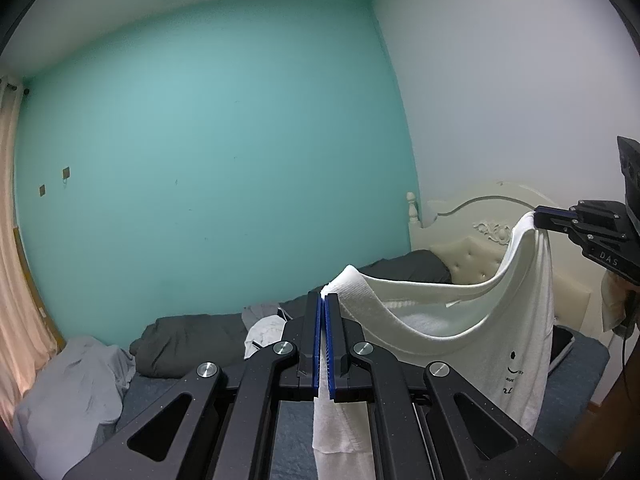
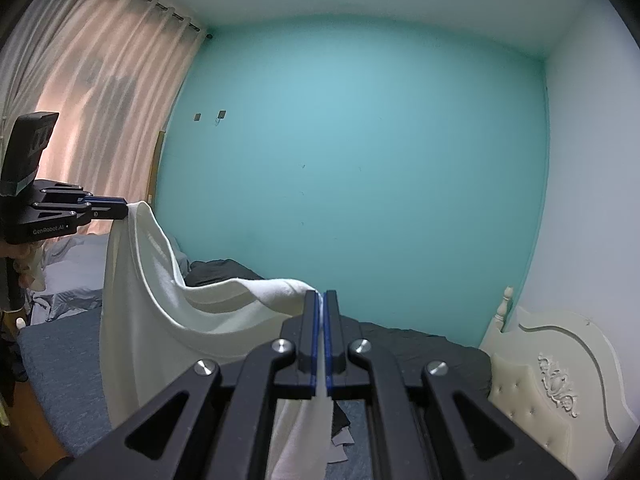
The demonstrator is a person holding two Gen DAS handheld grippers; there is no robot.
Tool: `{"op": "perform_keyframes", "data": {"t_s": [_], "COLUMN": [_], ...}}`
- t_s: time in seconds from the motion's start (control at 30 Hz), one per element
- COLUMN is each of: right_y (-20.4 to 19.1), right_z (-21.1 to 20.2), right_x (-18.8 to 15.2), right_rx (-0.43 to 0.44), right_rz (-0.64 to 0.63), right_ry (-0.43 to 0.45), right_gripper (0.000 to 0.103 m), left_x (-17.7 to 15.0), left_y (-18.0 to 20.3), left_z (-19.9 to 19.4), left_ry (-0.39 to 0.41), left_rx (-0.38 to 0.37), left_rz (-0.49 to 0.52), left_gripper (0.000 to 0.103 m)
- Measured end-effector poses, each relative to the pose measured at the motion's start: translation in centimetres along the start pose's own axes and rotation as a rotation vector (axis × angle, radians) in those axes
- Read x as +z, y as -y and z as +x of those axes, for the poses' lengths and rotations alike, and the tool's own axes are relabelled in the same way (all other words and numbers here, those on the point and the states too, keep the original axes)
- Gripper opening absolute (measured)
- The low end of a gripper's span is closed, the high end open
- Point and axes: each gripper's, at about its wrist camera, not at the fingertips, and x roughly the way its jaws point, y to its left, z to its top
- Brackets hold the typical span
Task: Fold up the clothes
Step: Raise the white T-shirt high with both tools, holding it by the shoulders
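White shirt (image 1: 516, 320) hangs in the air over the bed (image 1: 576, 392), slung sideways between left gripper (image 1: 323, 300) and right gripper (image 2: 321, 298), both jaws clamped on its top corners, body drooping bedward.

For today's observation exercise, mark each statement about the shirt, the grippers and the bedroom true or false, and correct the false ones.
1. Both grippers are clamped on the white shirt. True: the left gripper and the right gripper each pinch it.
2. The shirt lies flat on the bed. False: it hangs in the air between the grippers.
3. The far wall is yellow. False: it is turquoise.
4. A dark blanket lies on the bed. True.
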Motion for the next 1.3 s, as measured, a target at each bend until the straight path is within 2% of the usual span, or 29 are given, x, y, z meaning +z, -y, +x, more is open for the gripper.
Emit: {"op": "perform_keyframes", "data": {"t_s": [0.43,0.73,1.0,1.17,1.3], "right_y": [-0.9,-1.8,-1.8,-1.1,-0.6], "right_z": [-5.0,-7.2,-5.8,-2.5,1.6], "right_x": [1.4,1.9,0.1,-2.5,-5.4], "right_rx": [-0.029,-0.049,-0.046,-0.025,-0.004], "right_rz": [-0.016,-0.029,-0.015,-0.008,0.014], "right_ry": [0.051,0.062,0.007,-0.066,-0.141], "right_gripper": [0.002,0.002,0.002,0.002,0.002], "left_x": [1.3,1.3,-0.5,-2.4,-5.0], "left_y": [0.8,0.7,0.0,-0.2,-0.5], "left_z": [-6.7,-8.5,-5.9,-2.4,1.9], "left_ry": [0.071,0.077,0.029,-0.030,-0.098], "left_rx": [0.004,-0.001,-0.008,-0.006,-0.009], "left_rz": [0.007,-0.011,-0.021,-0.023,-0.020], "left_gripper": [0.002,0.002,0.002,0.002,0.002]}}
